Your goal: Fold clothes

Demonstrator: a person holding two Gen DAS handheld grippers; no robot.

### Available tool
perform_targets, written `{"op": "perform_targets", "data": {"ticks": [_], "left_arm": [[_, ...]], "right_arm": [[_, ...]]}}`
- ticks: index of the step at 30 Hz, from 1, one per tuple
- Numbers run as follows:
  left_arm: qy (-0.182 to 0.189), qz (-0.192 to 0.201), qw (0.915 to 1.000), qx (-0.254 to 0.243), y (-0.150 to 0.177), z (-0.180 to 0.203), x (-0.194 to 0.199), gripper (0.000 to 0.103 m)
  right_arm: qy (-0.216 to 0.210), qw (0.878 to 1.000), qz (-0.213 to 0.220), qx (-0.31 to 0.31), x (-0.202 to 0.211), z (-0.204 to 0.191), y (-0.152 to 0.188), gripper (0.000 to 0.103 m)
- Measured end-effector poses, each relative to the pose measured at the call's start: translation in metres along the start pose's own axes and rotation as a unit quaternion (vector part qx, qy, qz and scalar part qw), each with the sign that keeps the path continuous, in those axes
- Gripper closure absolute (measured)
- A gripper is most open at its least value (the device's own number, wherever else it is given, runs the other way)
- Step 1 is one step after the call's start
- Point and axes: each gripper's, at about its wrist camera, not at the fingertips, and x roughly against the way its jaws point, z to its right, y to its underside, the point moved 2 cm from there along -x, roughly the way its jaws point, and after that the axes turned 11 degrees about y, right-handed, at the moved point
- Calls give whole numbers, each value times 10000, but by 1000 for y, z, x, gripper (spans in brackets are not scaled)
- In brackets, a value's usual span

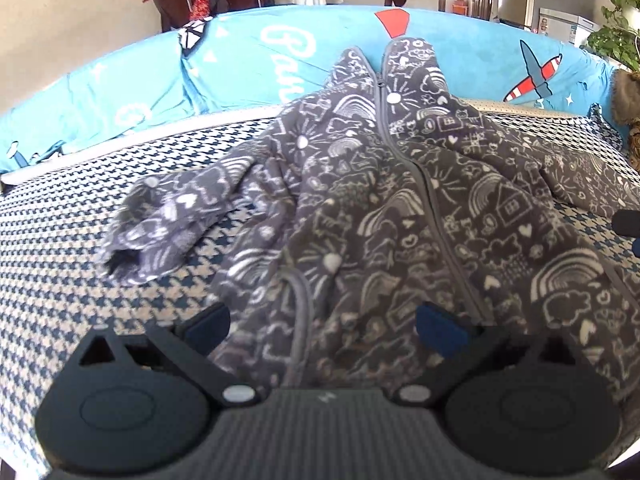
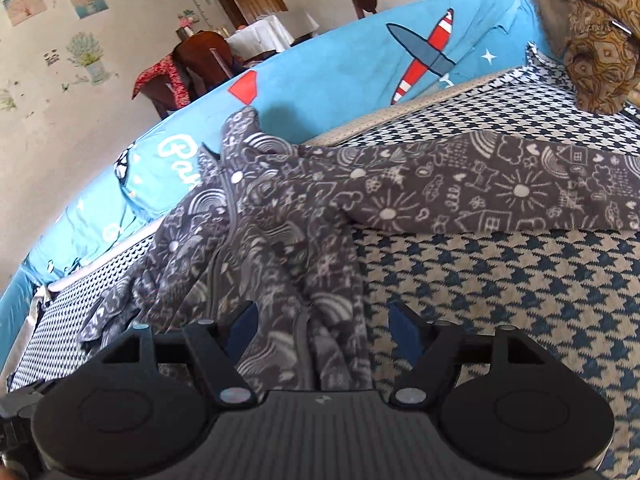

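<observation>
On the checked cover lay the soft grey jacket, spread out, sleeves wide. Looked light, floppy; best grabbed at the near hem. Left gripper and right gripper both gaped wide, holding nothing.

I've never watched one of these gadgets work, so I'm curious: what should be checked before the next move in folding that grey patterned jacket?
1. Left gripper open around the hem: ok, fingers spread with fabric between them.
2. Right gripper open at the jacket's edge: ok, fabric lies between its fingers.
3. Jacket lying flat: not ok, the body is rumpled.
4. Left sleeve spread out: not ok, it is bunched up.
5. Right sleeve spread out: ok, it stretches straight across the houndstooth cover.
6. Zipper closed: cannot tell at the hem.
</observation>
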Motion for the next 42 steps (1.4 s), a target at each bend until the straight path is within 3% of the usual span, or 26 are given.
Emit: {"op": "perform_targets", "data": {"ticks": [7,12,25,34,42], "left_arm": [[4,163,9999,-40,28,-12,33,0],[-47,228,9997,-23,49,-19,55,0],[-134,-47,9999,-84,90,-28,77,0],[-289,-135,9995,37,95,-40,67,0],[-278,-201,9992,217,98,-50,56,0]], "right_arm": [[-420,9969,264,607,27,-26,30,30],[-570,9950,215,792,37,-37,53,30],[-923,9902,-44,1045,67,-42,104,30],[-467,9900,-181,1321,63,-41,125,30],[79,9913,-6,1314,55,-39,123,30]]}}
